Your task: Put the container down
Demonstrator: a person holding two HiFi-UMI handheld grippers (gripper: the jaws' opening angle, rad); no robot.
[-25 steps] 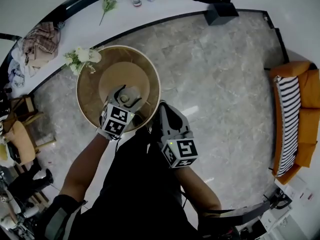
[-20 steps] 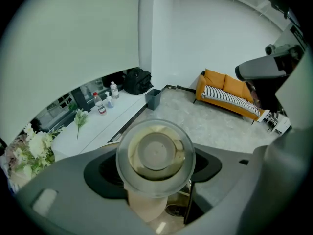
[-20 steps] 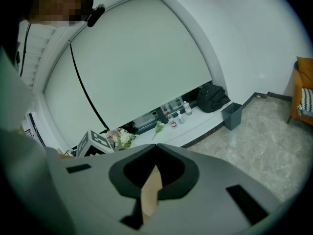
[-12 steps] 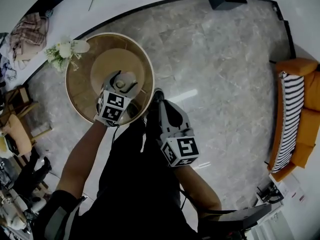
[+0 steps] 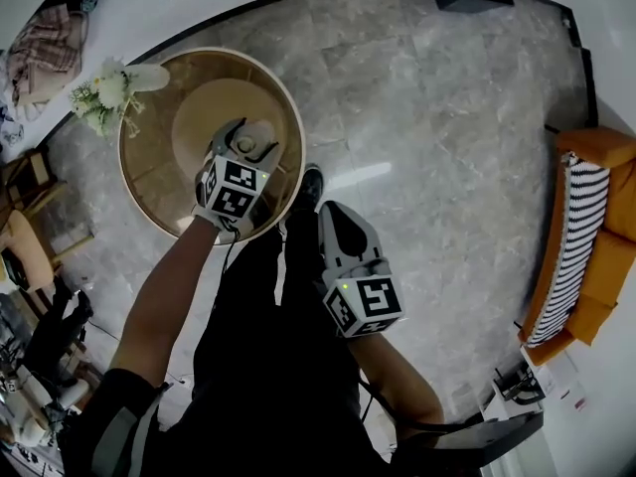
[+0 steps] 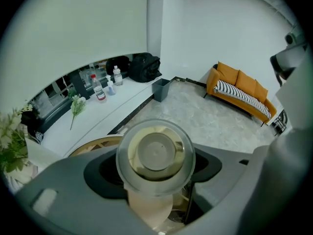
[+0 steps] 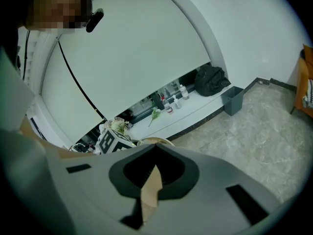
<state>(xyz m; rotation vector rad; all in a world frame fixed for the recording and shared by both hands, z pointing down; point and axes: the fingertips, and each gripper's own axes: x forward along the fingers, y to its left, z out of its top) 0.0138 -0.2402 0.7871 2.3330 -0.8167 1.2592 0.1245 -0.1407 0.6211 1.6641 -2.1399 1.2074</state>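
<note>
A clear round glass container [image 6: 155, 155] with a lid sits between the jaws of my left gripper [image 6: 156, 180], which is shut on it. In the head view the container [image 5: 258, 139] and the left gripper [image 5: 248, 149] are over the middle of a round wooden table [image 5: 149, 202]. Whether the container touches the tabletop, I cannot tell. My right gripper [image 5: 333, 219] hangs over the grey floor to the table's right, close to the person's legs. Its tan pads [image 7: 152, 182] meet with nothing between them.
White flowers [image 5: 99, 92] lie at the table's far left edge. A long white ledge [image 6: 98, 114] carries bottles [image 6: 99, 89], a flower stem and a black bag [image 6: 144, 67]. A grey bin [image 6: 160, 89] stands on the floor. An orange sofa [image 5: 586, 237] lines the right wall.
The left gripper with the container has moved a little farther in over the round table. The right gripper keeps its place beside the legs.
</note>
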